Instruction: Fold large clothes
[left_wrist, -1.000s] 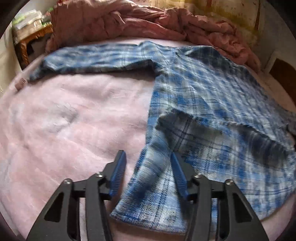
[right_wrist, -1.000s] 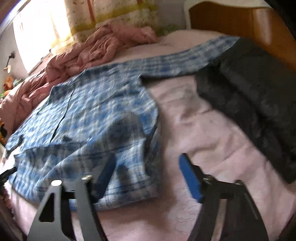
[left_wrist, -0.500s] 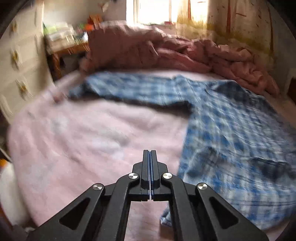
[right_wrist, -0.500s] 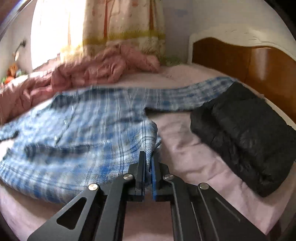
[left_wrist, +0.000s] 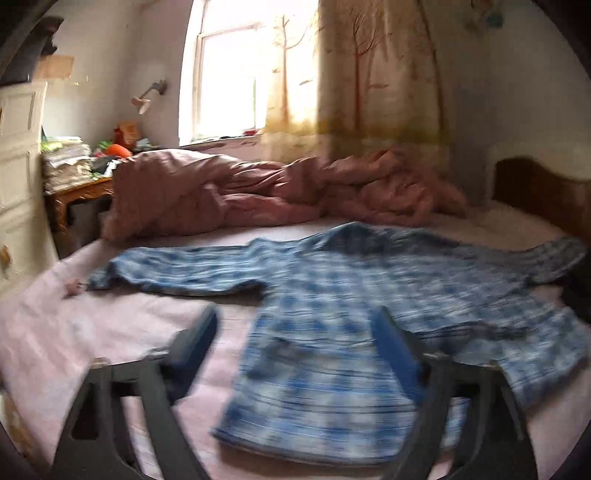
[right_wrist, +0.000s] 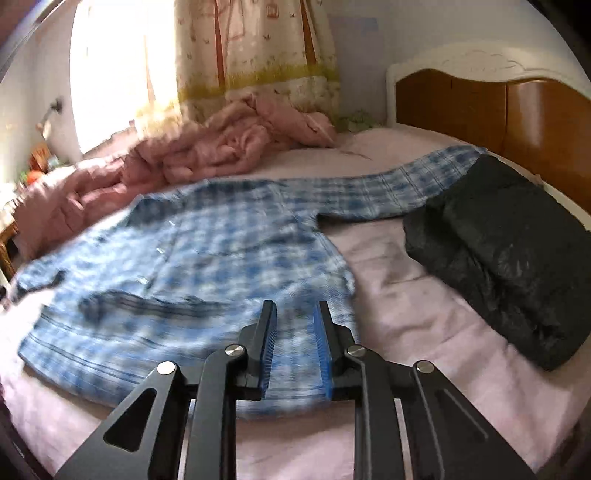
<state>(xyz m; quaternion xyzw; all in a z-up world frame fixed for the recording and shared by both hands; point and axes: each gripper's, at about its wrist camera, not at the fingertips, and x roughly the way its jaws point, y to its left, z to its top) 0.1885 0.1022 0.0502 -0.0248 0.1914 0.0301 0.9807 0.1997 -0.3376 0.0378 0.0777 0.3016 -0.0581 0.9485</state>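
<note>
A blue plaid shirt (left_wrist: 351, 295) lies spread on the pink bed sheet (left_wrist: 92, 332) with both sleeves stretched out and its lower part folded up. My left gripper (left_wrist: 295, 332) hovers above the shirt's near left corner. Its jaws are opening wide and nothing is between them. In the right wrist view the shirt (right_wrist: 203, 258) lies flat ahead. My right gripper (right_wrist: 294, 325) hangs above its near right corner. Its jaws are opening, a narrow gap apart, and the pads (right_wrist: 267, 332) press on no cloth. The picture is blurred by motion.
A crumpled pink duvet (left_wrist: 258, 192) is heaped along the bed's far side. A folded black garment (right_wrist: 498, 240) lies on the right by the wooden headboard (right_wrist: 498, 107). A cluttered side table (left_wrist: 81, 192) and a white dresser (left_wrist: 18, 166) stand to the left.
Both grippers rose and tilted up from the shirt's near edge. Each one shut half a second ago and has parted again, the left wide, the right only a little.
</note>
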